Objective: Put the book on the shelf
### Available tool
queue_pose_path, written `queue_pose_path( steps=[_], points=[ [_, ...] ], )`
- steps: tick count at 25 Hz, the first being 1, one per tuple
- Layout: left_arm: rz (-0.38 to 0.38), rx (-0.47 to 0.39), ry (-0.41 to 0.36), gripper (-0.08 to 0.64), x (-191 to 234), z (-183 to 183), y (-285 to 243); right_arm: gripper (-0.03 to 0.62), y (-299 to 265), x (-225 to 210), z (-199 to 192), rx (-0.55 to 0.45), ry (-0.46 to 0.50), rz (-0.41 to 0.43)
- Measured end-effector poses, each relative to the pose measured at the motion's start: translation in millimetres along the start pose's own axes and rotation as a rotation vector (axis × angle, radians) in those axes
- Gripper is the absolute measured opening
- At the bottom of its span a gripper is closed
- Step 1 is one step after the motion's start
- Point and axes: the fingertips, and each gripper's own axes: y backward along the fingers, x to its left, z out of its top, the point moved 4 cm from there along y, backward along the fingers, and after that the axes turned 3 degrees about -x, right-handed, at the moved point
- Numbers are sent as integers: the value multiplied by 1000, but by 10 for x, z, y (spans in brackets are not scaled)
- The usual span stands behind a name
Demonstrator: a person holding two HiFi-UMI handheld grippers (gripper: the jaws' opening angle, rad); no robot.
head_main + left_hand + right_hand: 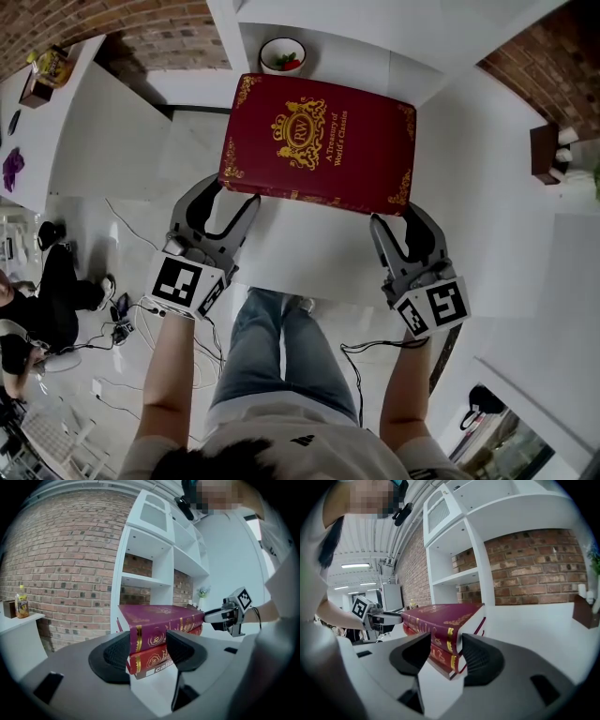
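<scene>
A maroon book (323,141) with gold lettering lies flat on top of a red book (151,657) and one more below it, stacked on the white shelf board (300,258). My left gripper (230,199) is at the book's near left corner, jaws open. In the left gripper view the book's spine end (157,618) stands between the pads, which do not press on it. My right gripper (394,216) is at the near right corner, also open. In the right gripper view the book's corner (436,616) sits between its spread pads, above the red book (440,656).
A small bowl (281,54) with red contents stands behind the books. White shelf compartments (150,550) rise above, backed by brick wall. A dark box (544,150) is at the right. A bottle (21,603) stands on a side counter. Cables and a seated person (37,300) are on the floor at left.
</scene>
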Motion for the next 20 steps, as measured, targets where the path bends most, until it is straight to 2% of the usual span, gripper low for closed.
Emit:
queue_pose_path(
  steps=[8, 20],
  points=[
    [0, -5, 15, 236, 14, 23, -35, 199, -34, -14, 9, -11, -8, 3],
    [34, -25, -38, 230, -18, 77, 7, 178, 6, 9, 65, -26, 36, -44]
  ],
)
